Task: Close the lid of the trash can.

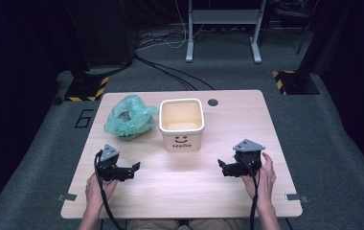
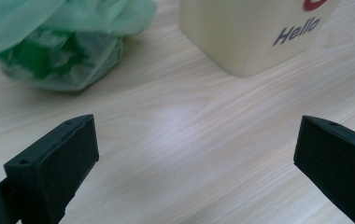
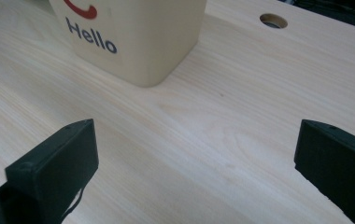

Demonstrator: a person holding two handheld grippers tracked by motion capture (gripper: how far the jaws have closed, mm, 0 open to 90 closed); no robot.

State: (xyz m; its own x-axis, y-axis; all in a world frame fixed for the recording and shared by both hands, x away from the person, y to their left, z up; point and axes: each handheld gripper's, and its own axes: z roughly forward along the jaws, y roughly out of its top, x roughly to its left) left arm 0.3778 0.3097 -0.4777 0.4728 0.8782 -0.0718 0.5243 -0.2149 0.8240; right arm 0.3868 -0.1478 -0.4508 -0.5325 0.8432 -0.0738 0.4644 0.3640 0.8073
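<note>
Left gripper view: green bag (image 2: pixel 59 51); right gripper view: table hole (image 3: pixel 273 20).

Bare wooden table (image 1: pixel 180 187) lies between the wide-apart jaws of the left gripper (image 2: pixel 196 154), with nothing standing between them. Ahead of those jaws and toward the left one sits the crumpled green plastic bag (image 2: pixel 59 51); ahead and toward the right one stands the cream bin (image 2: pixel 255 32) (the one lettered "Hello"). A strip of bare wood runs between bag and bin.

The right gripper (image 3: pixel 196 154) also has bare wood between its parted jaws. The bin (image 3: pixel 133 37) blocks the way ahead on its left-jaw side; ahead on the right-jaw side the tabletop is free up to a round cable hole (image 3: pixel 273 20).
</note>
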